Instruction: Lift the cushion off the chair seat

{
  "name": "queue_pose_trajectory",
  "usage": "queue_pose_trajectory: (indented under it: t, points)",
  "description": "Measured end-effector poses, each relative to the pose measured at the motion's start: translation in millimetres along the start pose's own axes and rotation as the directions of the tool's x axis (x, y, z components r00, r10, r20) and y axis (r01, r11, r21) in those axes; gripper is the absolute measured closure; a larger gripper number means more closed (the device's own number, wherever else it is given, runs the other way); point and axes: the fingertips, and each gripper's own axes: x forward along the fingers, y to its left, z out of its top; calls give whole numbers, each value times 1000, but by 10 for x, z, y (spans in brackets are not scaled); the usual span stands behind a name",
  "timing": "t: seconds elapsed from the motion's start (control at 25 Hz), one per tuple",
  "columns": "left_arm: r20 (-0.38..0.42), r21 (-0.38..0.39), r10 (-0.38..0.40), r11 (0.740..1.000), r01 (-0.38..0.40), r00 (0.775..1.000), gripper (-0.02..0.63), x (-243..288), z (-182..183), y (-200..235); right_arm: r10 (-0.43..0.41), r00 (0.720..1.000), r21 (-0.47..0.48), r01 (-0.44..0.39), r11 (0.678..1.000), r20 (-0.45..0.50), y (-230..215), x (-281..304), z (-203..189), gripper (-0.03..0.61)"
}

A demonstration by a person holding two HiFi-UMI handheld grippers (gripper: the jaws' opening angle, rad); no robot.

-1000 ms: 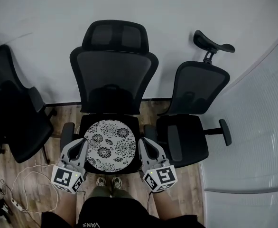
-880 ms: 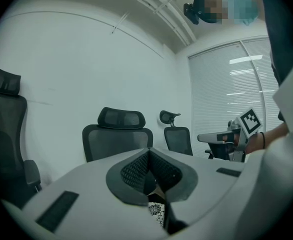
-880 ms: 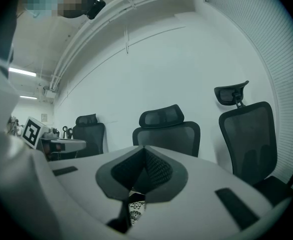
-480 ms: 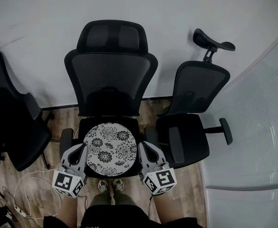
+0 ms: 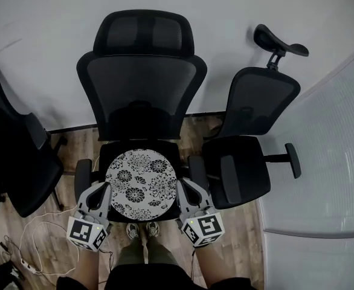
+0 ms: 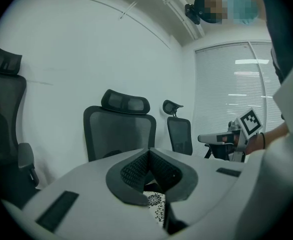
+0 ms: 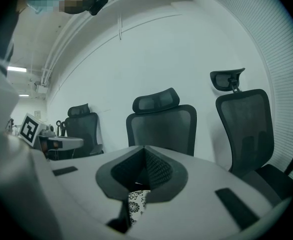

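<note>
The round flowered cushion (image 5: pixel 141 184) lies flat on the seat of the middle chair (image 5: pixel 141 83) and covers most of it. Your left gripper (image 5: pixel 102 188) is at the cushion's 8 o'clock and your right gripper (image 5: pixel 183 183) at its 4 o'clock, each just beside the rim. Both have their jaws pressed together with nothing between them, and the cushion's pattern shows only below the closed tips. The chair's left armrest (image 5: pixel 82 177) crowds your left gripper from 9 o'clock, and the right armrest (image 5: pixel 197 169) crowds your right one from 3 o'clock. Farther out at 3 o'clock a second chair (image 5: pixel 249 110) stands close beside, and a third chair (image 5: pixel 14 156) stands at 9 o'clock. A white cable (image 5: pixel 35 231) trails over the wood floor (image 5: pixel 68 147) at 8 o'clock. Your shoes (image 5: pixel 142 229) are at 6 o'clock, just in front of the seat.
</note>
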Motion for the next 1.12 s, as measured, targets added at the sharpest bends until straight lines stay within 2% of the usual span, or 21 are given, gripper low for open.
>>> queue_pose_trajectory:
  t: [0.4,0.84,1.12]
  points:
    - [-36,-12,2,1000,-2,999,603,144,-335,154,-18,999,0,18,1000,-41,-134,182,-403,563]
    - [-47,-28,27,999,-28,999,603,307,-663,263,0,998,-1,0,1000,-65,-217,374,-756,563]
    - [-82,-31,14,999,-16,997,603,412,-973,268,7,996,8,-6,1000,-90,-241,488,-1033,563]
